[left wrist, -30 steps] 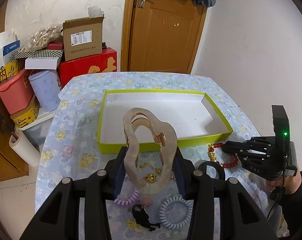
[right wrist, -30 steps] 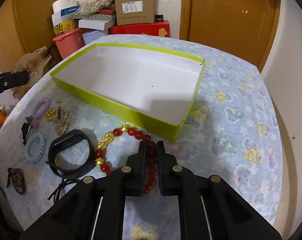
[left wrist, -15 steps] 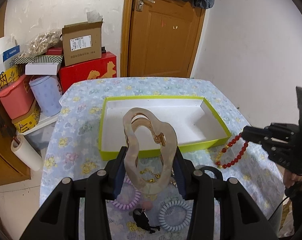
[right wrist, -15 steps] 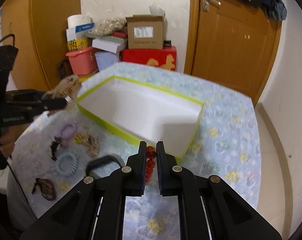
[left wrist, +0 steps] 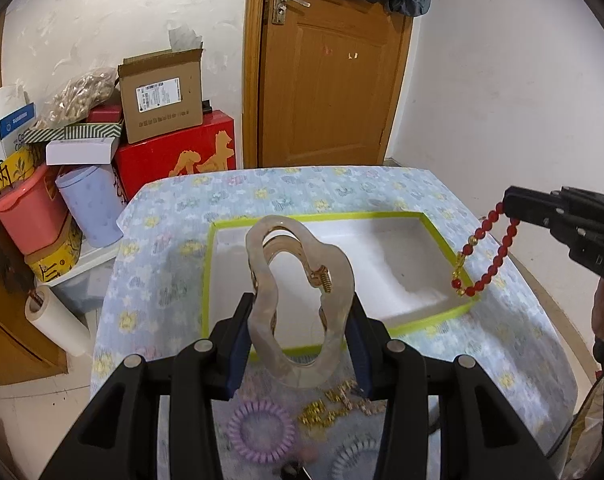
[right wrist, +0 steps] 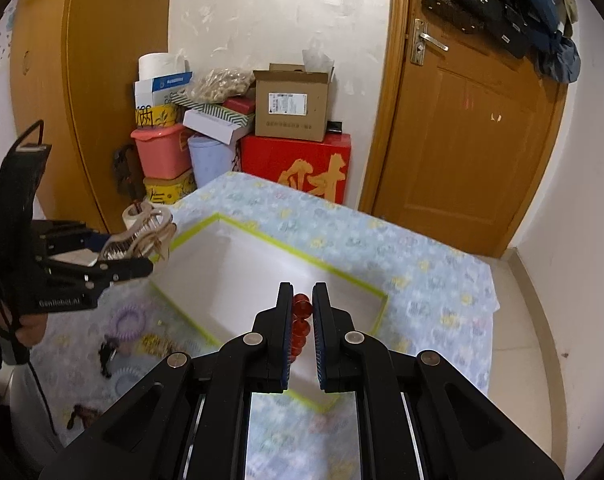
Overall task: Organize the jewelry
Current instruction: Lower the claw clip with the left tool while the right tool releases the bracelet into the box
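My left gripper (left wrist: 299, 312) is shut on a large beige hair claw clip (left wrist: 297, 300) and holds it in the air above the near edge of the green-rimmed white box (left wrist: 442, 240). It shows in the right wrist view (right wrist: 137, 252) too, with the clip (right wrist: 145, 232) by the box's left corner. My right gripper (right wrist: 302, 304) is shut on a red bead bracelet (right wrist: 300, 320). In the left wrist view the bracelet (left wrist: 486, 256) hangs from the right gripper (left wrist: 510, 208) over the box's right end.
On the flowered tablecloth (left wrist: 173, 256) near me lie a purple coil hair tie (left wrist: 261, 430), gold chain pieces (left wrist: 338, 404), a pale blue coil tie (left wrist: 354, 460) and dark small items (right wrist: 107, 354). Boxes and tubs (left wrist: 61, 168) stand behind the table beside a wooden door (left wrist: 326, 80).
Both grippers have risen. The right gripper lifted the red bracelet off the table and carried it up over the box's right end. The left gripper carried the clip toward the box.
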Tool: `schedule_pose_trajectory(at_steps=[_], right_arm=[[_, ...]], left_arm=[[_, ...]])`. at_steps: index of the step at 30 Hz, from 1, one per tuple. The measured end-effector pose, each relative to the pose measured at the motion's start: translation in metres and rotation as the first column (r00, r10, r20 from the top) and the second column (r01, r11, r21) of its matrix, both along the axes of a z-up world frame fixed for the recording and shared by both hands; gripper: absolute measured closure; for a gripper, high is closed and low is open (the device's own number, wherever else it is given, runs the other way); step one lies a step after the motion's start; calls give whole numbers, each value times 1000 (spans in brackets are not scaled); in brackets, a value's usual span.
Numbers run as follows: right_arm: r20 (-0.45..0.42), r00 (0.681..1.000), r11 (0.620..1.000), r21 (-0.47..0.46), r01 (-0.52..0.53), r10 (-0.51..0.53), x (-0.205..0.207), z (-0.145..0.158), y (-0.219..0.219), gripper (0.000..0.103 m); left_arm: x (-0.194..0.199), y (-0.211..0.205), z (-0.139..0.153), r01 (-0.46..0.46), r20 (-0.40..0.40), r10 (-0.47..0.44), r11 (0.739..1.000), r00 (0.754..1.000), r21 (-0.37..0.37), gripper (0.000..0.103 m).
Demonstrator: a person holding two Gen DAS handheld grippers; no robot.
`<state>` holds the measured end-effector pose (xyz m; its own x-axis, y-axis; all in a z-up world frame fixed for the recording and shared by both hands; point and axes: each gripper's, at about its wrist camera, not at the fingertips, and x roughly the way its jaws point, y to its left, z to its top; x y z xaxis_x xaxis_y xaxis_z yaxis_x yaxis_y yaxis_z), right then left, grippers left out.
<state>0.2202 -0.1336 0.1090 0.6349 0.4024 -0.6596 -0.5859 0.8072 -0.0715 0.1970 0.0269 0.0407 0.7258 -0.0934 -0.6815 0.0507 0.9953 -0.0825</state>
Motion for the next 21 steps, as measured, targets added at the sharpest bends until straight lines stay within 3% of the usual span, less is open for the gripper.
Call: schedule_pose_trajectory(at_steps=[21], right_arm=[[-122,989,997,-29,74,-77,93,-70,3,94]], left_arm=[[90,17,-57,-11,-104,17,998,994,61,58]])
